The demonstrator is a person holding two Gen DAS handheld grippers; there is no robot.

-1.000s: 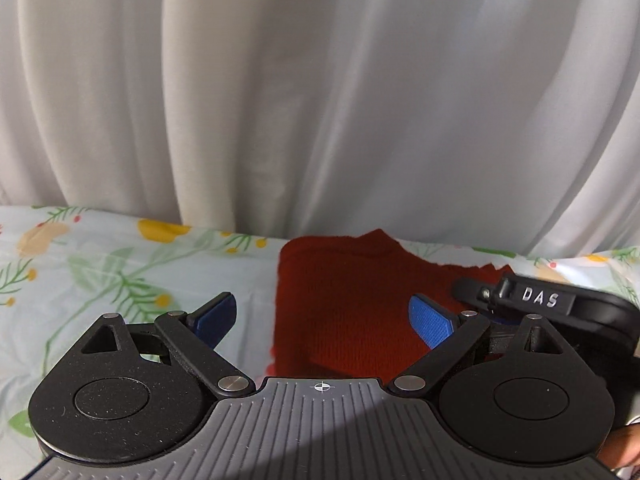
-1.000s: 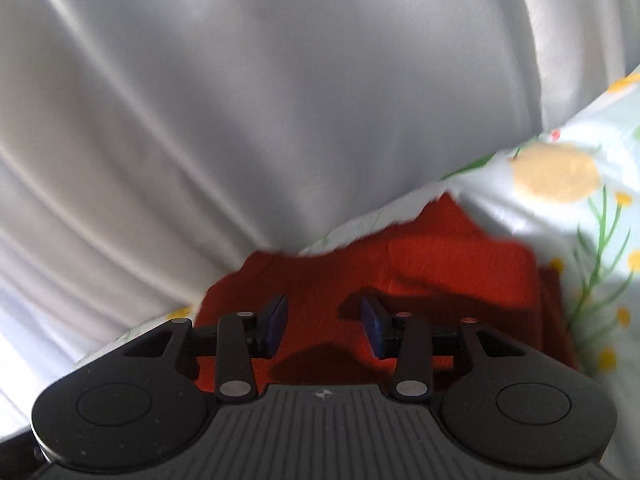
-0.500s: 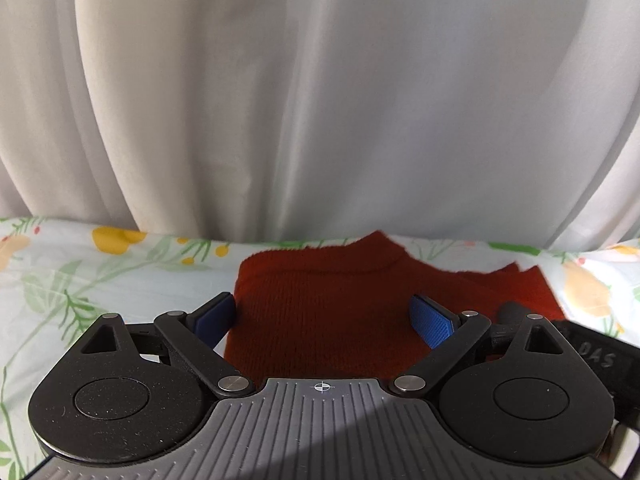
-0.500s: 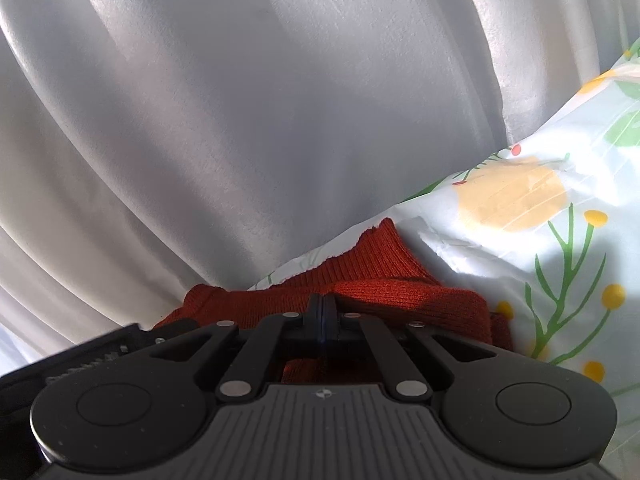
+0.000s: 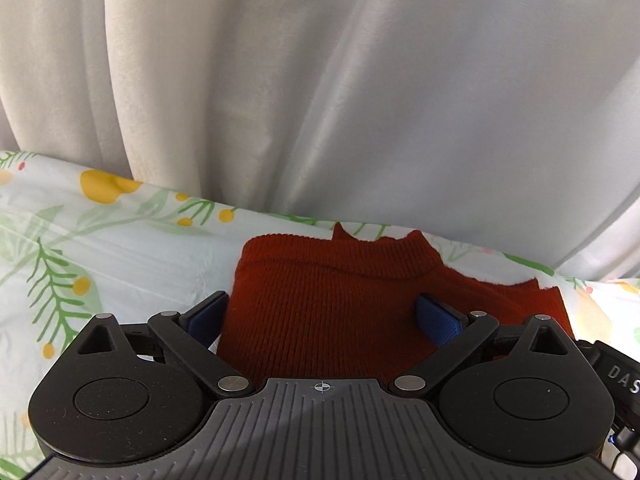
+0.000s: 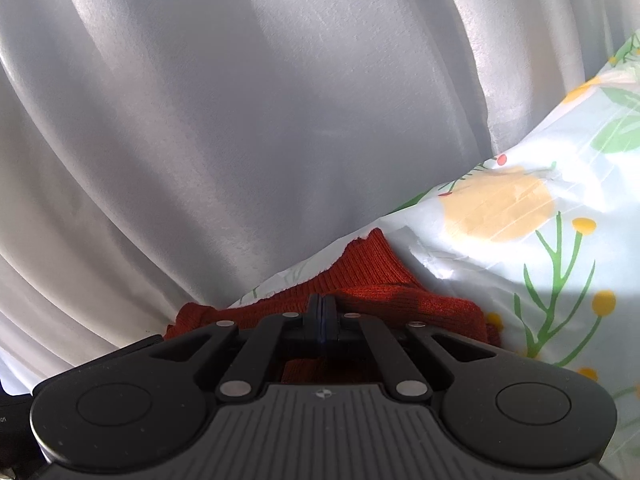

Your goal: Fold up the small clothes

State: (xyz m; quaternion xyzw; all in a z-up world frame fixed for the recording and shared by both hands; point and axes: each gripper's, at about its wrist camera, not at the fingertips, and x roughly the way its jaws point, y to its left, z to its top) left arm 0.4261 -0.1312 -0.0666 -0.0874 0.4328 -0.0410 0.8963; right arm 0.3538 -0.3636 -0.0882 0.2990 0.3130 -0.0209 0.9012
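A small rust-red knitted garment [image 5: 340, 304] lies folded on the floral sheet near the white curtain. My left gripper [image 5: 322, 314] is open, its blue pads spread wide just over the garment's near part. In the right wrist view the garment [image 6: 376, 276] shows again. My right gripper [image 6: 322, 312] is shut, its pads pressed together at the garment's edge; whether cloth is pinched between them is hidden. The right gripper's black body [image 5: 616, 376] sits at the lower right of the left wrist view.
A white curtain [image 5: 320, 80] hangs close behind the garment. The surface is a pale sheet [image 5: 100, 248] with green fronds and yellow flowers, also in the right wrist view [image 6: 540, 220].
My right gripper closed from open to shut at the garment's edge. My left gripper shifted left and nearer over the garment and stayed open.
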